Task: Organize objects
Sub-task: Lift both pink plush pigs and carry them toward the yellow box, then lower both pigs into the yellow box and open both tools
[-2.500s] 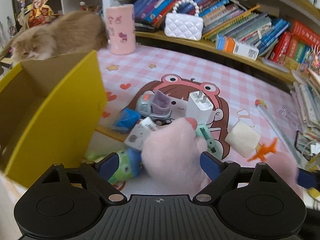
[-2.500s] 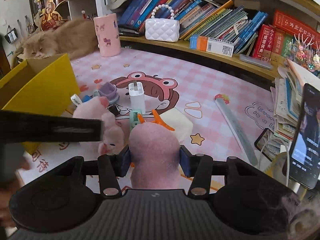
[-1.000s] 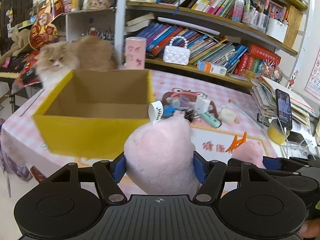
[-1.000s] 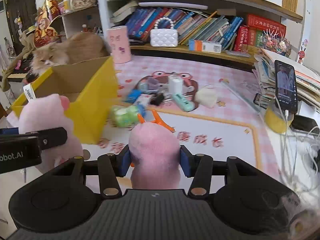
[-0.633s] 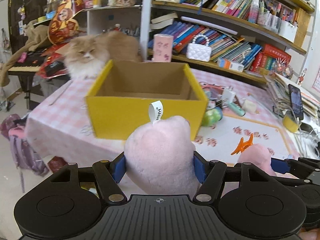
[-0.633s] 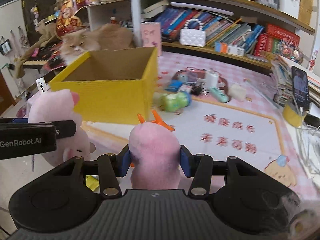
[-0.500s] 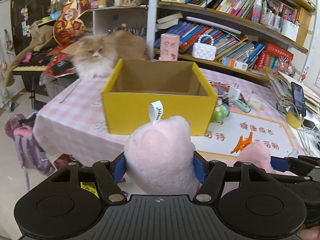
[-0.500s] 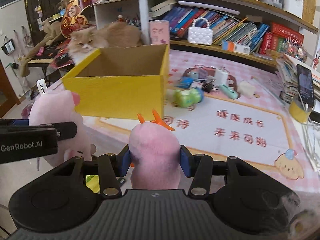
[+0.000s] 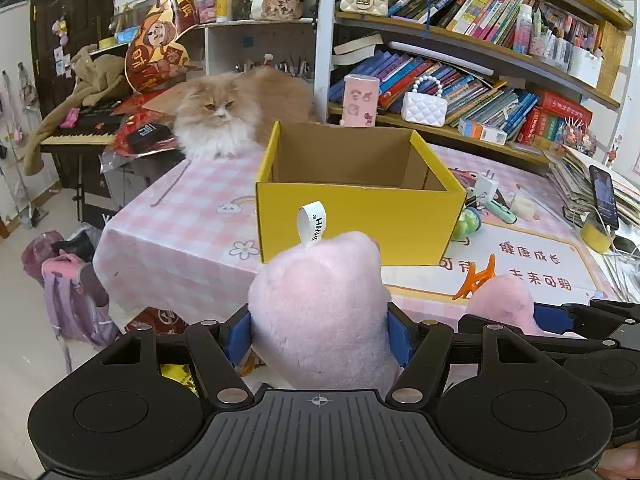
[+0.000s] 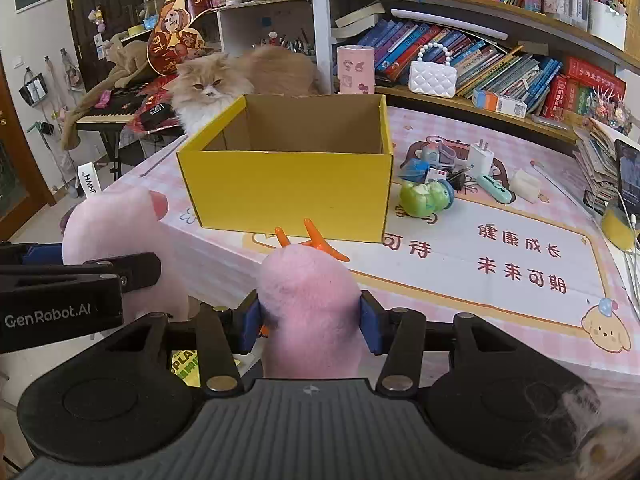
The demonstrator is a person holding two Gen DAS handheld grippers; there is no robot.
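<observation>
My left gripper (image 9: 320,330) squeezes the big pink plush toy (image 9: 320,312). My right gripper (image 10: 310,318) squeezes the small pink plush toy (image 10: 310,304). Both toys hang near the yellow box (image 10: 288,184), not in it.

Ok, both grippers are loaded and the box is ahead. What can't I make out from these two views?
- Yellow box floor: both views, hidden by its near wall.
- Pink plush in the left gripper: face turned away, lower body behind the gripper.
- Second pink plush in the right gripper: same in the right view; orange clip partly hidden behind it.
- Small toy pile: too small and overlapped.
</observation>
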